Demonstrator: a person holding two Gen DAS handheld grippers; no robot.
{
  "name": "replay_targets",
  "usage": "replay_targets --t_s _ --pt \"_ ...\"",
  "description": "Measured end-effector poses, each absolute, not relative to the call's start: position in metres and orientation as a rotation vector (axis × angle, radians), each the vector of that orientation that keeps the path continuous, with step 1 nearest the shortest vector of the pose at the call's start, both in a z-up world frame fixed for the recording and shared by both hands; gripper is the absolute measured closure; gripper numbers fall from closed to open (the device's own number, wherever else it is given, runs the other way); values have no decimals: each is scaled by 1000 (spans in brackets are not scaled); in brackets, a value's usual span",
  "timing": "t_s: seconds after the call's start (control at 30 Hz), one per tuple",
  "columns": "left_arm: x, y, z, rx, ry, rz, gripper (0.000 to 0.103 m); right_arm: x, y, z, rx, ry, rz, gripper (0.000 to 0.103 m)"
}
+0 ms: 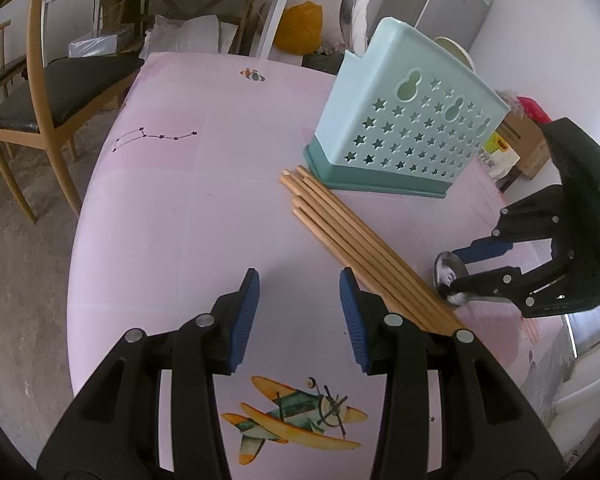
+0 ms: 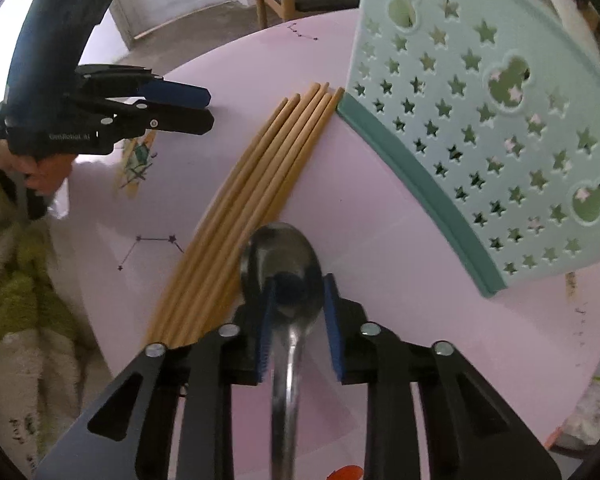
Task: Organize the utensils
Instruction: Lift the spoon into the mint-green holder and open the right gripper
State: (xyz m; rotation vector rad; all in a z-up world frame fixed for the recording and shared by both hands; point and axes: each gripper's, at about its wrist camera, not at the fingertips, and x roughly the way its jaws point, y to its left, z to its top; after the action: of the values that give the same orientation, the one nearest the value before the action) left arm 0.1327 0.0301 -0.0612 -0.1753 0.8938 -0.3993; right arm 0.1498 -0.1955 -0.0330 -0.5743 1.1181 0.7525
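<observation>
A metal spoon [image 2: 282, 248] lies on the pink tablecloth [image 2: 380, 220] with its bowl toward the pale blue star-holed utensil holder [image 2: 480, 120]. My right gripper [image 2: 300, 284] is shut on the spoon where bowl meets handle, pointing steeply down. Several wooden chopsticks [image 2: 260, 168] lie side by side just left of the spoon, tips against the holder's base. In the left wrist view, my left gripper [image 1: 300, 280] hangs open over bare cloth with nothing between its pads, and the chopsticks [image 1: 352, 232] run past its right finger. Further right are the right gripper [image 1: 454, 270] and spoon [image 1: 444, 268].
The holder [image 1: 412, 120] stands at the table's far right with a metal spoon [image 1: 346, 8] and a white spoon [image 1: 364, 12] sticking up from it. A wooden chair [image 1: 40, 92] stands left of the table. A person's fuzzy sleeve [image 2: 16, 260] is at the left.
</observation>
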Motion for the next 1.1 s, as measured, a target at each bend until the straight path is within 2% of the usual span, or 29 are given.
replay_targets --t_s 0.33,0.6,0.8,0.97,1.1 --pt "132 39 -61 -208 879 -389 65 92 -167 -23 -731 927 573 100" --pt "128 43 -64 -225 846 -382 63 74 -174 -6 -729 784 376 102" --pt "125 45 -66 -240 825 -375 63 85 -194 50 -582 622 175 102" --pt "124 47 -67 -254 817 -367 62 96 -215 123 -438 363 32 102" --pt "124 47 -68 -259 811 -355 62 118 -226 158 -311 198 -12 102"
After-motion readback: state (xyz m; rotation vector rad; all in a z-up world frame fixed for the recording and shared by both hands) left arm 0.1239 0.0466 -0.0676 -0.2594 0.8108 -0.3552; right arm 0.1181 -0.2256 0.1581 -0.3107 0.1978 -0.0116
